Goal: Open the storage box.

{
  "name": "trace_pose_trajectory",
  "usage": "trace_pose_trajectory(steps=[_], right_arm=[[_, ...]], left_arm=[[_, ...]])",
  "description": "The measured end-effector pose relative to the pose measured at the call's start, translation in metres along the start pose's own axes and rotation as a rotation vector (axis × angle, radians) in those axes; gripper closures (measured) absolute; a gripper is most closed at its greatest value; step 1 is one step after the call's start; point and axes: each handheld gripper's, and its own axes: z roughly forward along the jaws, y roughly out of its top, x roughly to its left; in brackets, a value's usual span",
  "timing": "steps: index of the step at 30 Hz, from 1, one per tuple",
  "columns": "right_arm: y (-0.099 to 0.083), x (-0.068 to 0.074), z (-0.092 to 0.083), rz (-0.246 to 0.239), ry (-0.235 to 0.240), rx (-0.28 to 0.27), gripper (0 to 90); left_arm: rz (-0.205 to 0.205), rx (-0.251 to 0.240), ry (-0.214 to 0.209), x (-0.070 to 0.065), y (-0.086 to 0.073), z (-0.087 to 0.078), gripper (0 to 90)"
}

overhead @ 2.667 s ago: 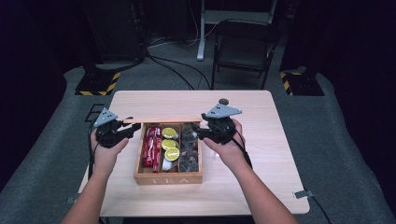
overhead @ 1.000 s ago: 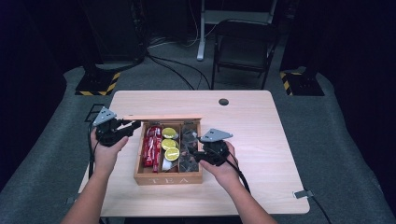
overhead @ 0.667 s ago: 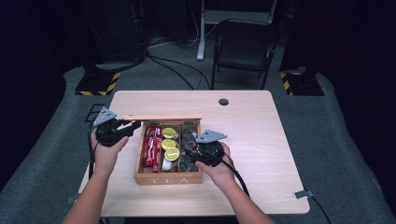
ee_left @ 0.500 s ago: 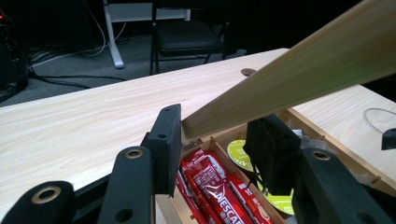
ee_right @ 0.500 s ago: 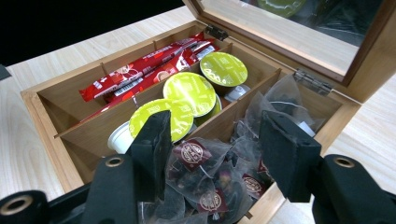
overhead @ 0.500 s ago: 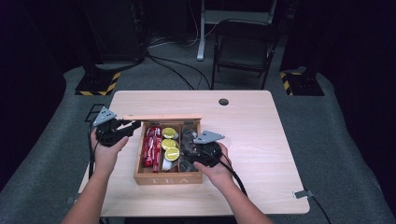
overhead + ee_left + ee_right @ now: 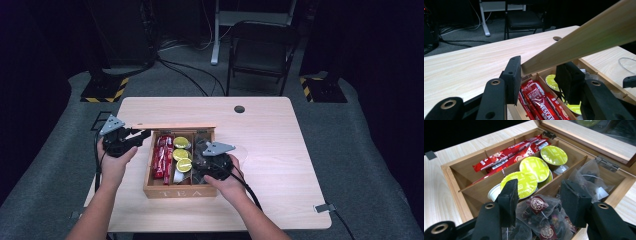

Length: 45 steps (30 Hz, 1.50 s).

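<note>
On pale wood table (image 7: 280,145) | dark room | left jaws grip box lid (image 7: 584,42) | right jaws part-open, closing over tea bags (image 7: 541,212)

Light falls from overhead onto the pale wooden table (image 7: 280,150), which reads bright and even in the high view, while the room toward twelve o'clock sinks into near black. The grey carpet (image 7: 360,165) around it is dim. Shadows under the open wooden tea box (image 7: 172,191) are short and soft. That view is slightly soft overall, with mild bending toward its edges. In the left gripper view the slanted light wooden lid (image 7: 584,42) is blurred at two o'clock. In the right gripper view the lime-green foil capsule lids (image 7: 535,168) carry a soft sheen, the clear sachets (image 7: 541,207) glint, and the nearest black jaws are unsharp.
</note>
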Motion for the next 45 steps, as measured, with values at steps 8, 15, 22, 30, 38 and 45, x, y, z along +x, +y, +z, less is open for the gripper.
trace_pose_trajectory(steps=[8, 15, 22, 30, 38, 45], right_arm=[[-0.005, -0.003, 0.012, 0.047, 0.015, 0.029, 48.0], [-0.009, -0.005, 0.019, 0.05, 0.015, 0.07, 48.1], [-0.015, -0.006, 0.024, 0.057, 0.01, 0.099, 49.2], [-0.019, -0.007, 0.026, 0.081, 0.013, 0.115, 53.6], [-0.022, -0.004, 0.032, 0.051, 0.011, 0.145, 60.0], [-0.021, -0.003, 0.03, 0.03, 0.016, 0.147, 68.4]], left_arm=[[0.003, 0.003, 0.0, 0.0, 0.0, 0.0, 55.8], [0.005, 0.004, -0.001, 0.0, 0.0, 0.0, 55.8], [0.008, 0.005, 0.0, 0.0, 0.0, -0.001, 55.7], [0.01, 0.009, -0.001, 0.0, 0.0, -0.001, 55.7], [0.01, 0.01, -0.002, 0.0, 0.0, -0.001, 55.7], [0.003, -0.001, -0.003, 0.0, -0.001, -0.001, 55.6]])
